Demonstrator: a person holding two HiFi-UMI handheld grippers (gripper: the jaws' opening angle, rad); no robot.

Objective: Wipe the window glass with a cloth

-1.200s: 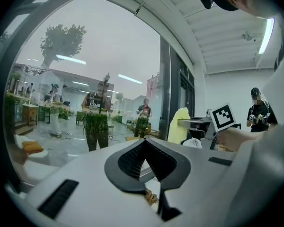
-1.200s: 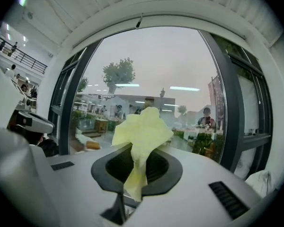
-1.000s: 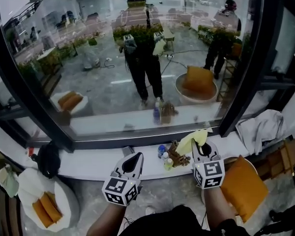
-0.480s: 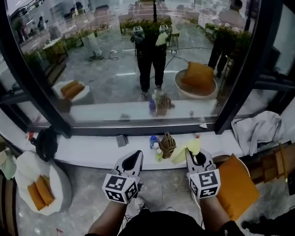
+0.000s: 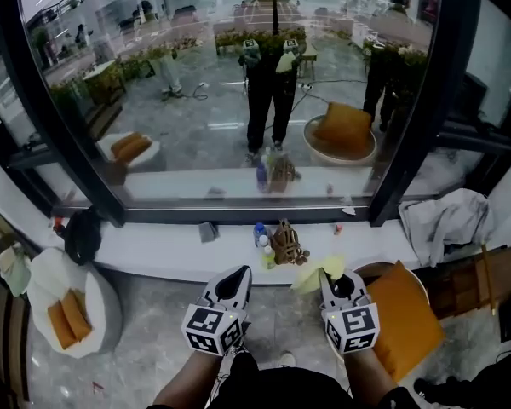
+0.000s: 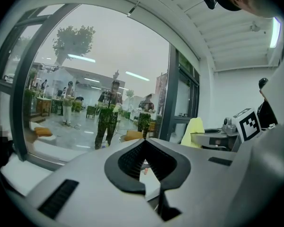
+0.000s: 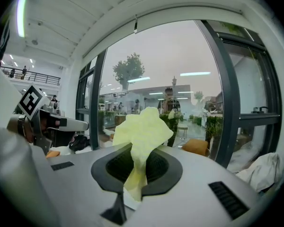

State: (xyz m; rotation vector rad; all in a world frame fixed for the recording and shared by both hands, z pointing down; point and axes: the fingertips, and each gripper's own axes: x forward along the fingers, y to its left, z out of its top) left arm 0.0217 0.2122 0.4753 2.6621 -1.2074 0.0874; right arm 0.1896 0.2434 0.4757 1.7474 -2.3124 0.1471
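Observation:
The window glass (image 5: pixel 238 100) fills the upper half of the head view and mirrors a person holding both grippers. My right gripper (image 5: pixel 328 274) is shut on a crumpled yellow cloth (image 5: pixel 310 274), held low in front of the sill and apart from the glass. In the right gripper view the cloth (image 7: pixel 142 126) stands up out of the jaws of the right gripper (image 7: pixel 142 150), with the glass (image 7: pixel 151 74) beyond. My left gripper (image 5: pixel 237 274) is shut and holds nothing; its tips (image 6: pixel 144 142) point at the glass (image 6: pixel 85 103). The cloth (image 6: pixel 194 129) shows at right in the left gripper view.
A white sill (image 5: pixel 153 258) carries two small bottles (image 5: pixel 260 233) and a brown woven object (image 5: pixel 285 244). A dark mullion (image 5: pixel 409 126) bounds the pane at right. A black bag (image 5: pixel 83 233) and cushioned chair (image 5: pixel 34 301) sit left; an orange cushion (image 5: pixel 400 309) and grey cloth (image 5: pixel 447 216) right.
The sill and window have slid away up the head view: both grippers now hang farther back from the sill, over the floor. The yellow cloth stays in the right gripper.

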